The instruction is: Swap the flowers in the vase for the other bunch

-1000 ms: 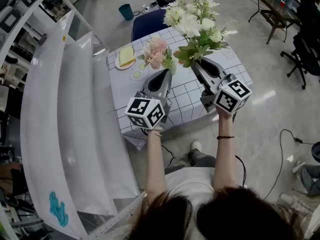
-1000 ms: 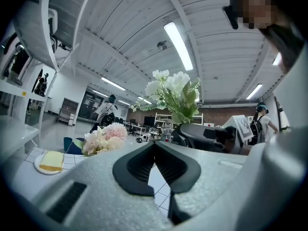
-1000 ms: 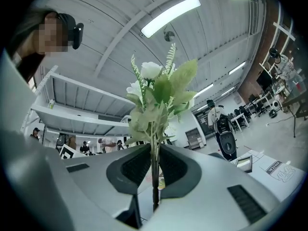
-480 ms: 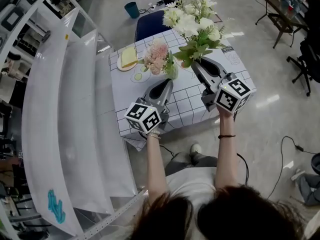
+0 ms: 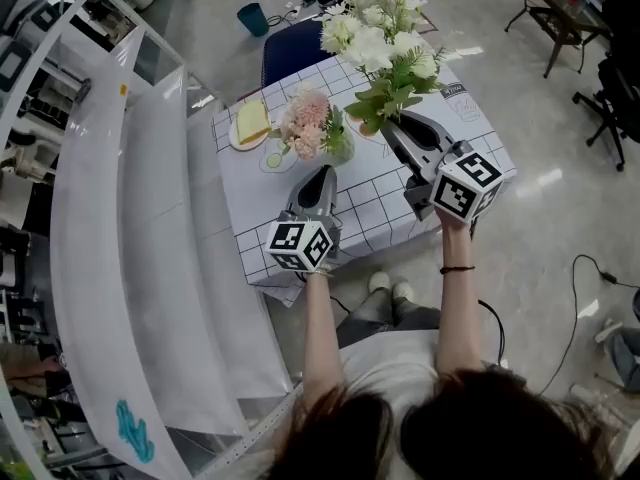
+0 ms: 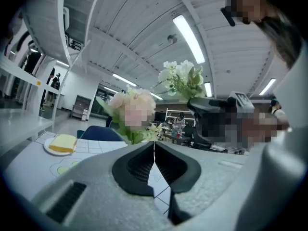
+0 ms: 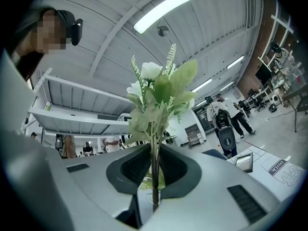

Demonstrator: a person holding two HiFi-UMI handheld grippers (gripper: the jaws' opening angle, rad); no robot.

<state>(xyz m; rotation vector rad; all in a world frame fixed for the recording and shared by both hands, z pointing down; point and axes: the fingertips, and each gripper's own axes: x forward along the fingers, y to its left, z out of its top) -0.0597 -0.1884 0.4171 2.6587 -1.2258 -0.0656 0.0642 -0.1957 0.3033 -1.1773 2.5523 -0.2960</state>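
A pink flower bunch stands upright near the middle of the checked table; leaves hide whatever holds it. In the left gripper view the pink flower bunch rises just beyond the jaws. My left gripper hovers low in front of it, shut and empty, its jaws pressed together. My right gripper is shut on the stems of a white flower bunch, held upright above the table's right part. The thin stems run between its pads, and the white blooms stand above them.
A plate with a yellow slab lies at the table's far left. Behind the table stand a blue chair and a teal bin. A long white shelf unit runs along the left. A small card lies at the right.
My left gripper has sunk and drawn back toward the near table edge, still shut. The right gripper with the white bunch has shifted only slightly.
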